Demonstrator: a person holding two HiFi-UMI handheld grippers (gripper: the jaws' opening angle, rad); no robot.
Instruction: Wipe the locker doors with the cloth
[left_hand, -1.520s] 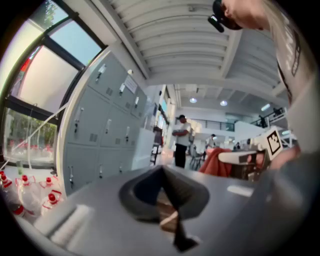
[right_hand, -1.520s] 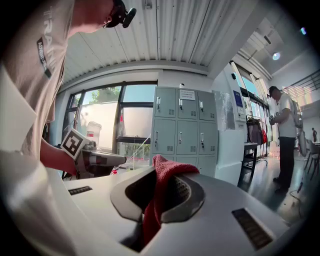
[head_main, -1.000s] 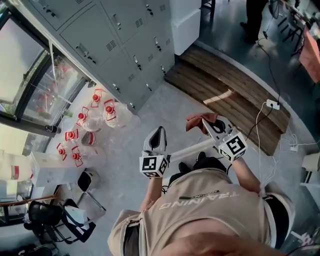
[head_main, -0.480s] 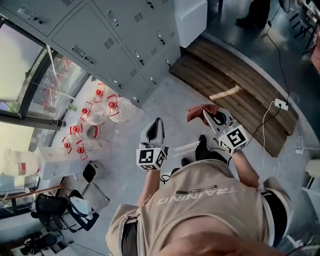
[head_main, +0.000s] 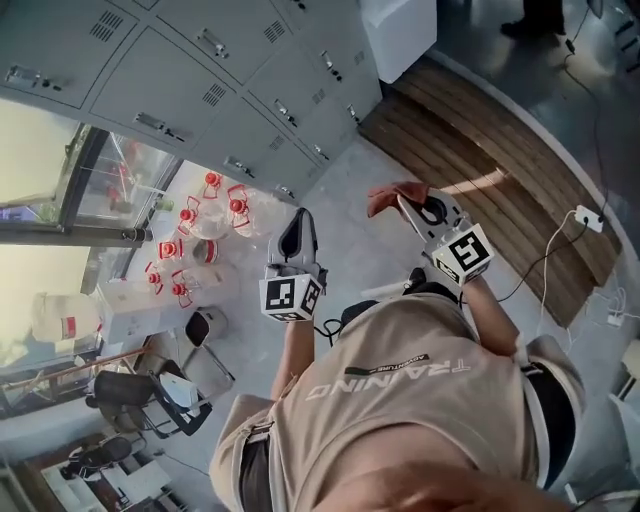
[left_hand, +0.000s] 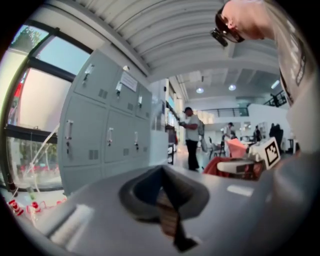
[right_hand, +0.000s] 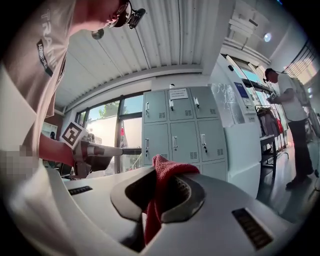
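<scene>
Clamping red cloth (right_hand: 165, 175) tight in R gripper (head_main: 408, 207); L gripper (head_main: 299, 222) jaws together, empty; locker doors (head_main: 200, 80) ahead, well apart.

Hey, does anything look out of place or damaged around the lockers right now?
Nothing stands out: the grey metal locker doors all look shut, and the red cloth sits pinched in the right gripper.

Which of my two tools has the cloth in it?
The right tool: its jaws are shut on the red cloth, which bunches above them. The left tool has its jaws together with nothing between.
</scene>
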